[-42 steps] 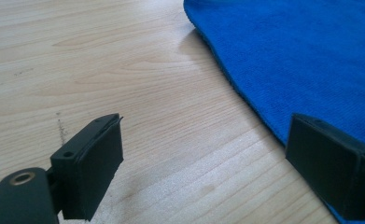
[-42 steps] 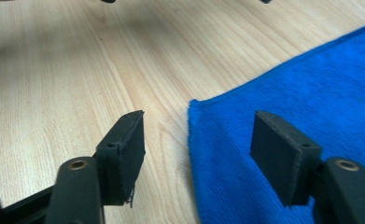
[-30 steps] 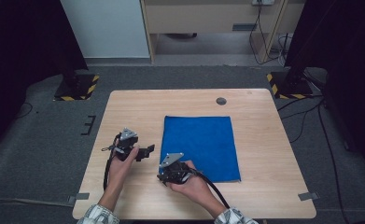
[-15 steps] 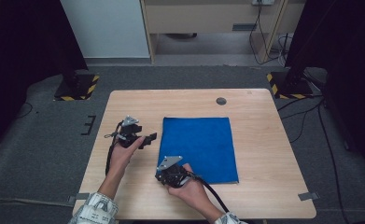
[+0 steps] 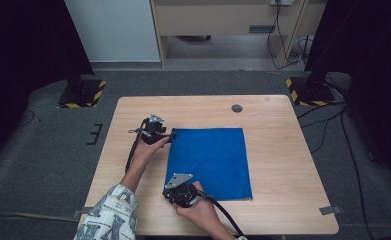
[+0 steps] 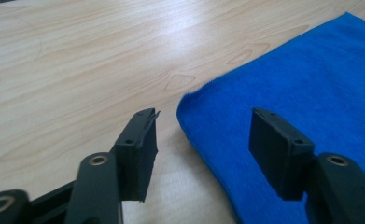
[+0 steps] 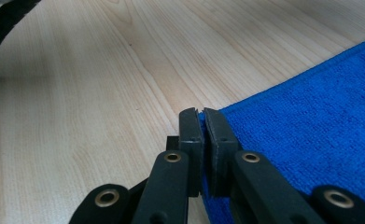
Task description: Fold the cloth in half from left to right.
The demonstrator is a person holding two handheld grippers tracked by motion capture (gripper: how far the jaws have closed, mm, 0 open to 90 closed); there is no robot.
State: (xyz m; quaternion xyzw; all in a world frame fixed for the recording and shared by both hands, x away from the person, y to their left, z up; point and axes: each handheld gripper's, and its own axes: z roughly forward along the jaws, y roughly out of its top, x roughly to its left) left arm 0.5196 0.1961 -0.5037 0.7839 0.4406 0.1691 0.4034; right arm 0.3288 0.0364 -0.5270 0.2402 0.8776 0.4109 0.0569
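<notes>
Right gripper (image 7: 201, 122) pinching blue cloth (image 5: 210, 160) corner, left gripper (image 6: 201, 140) half-spread, just closing around far corner, apparently untouched; next: pinch, lift

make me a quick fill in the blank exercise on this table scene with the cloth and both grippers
1. The flat rectangular terry cloth lying on the light wooden table is coloured ____.
2. The right gripper is ____ on the cloth's near left corner.
3. At the cloth's far left corner, the left gripper has its jaws ____, one on each side of the corner, not yet pressing it.
4. The small dark round disc lies on the table, ____ the cloth.

Missing words: blue; shut; open; beyond
</notes>
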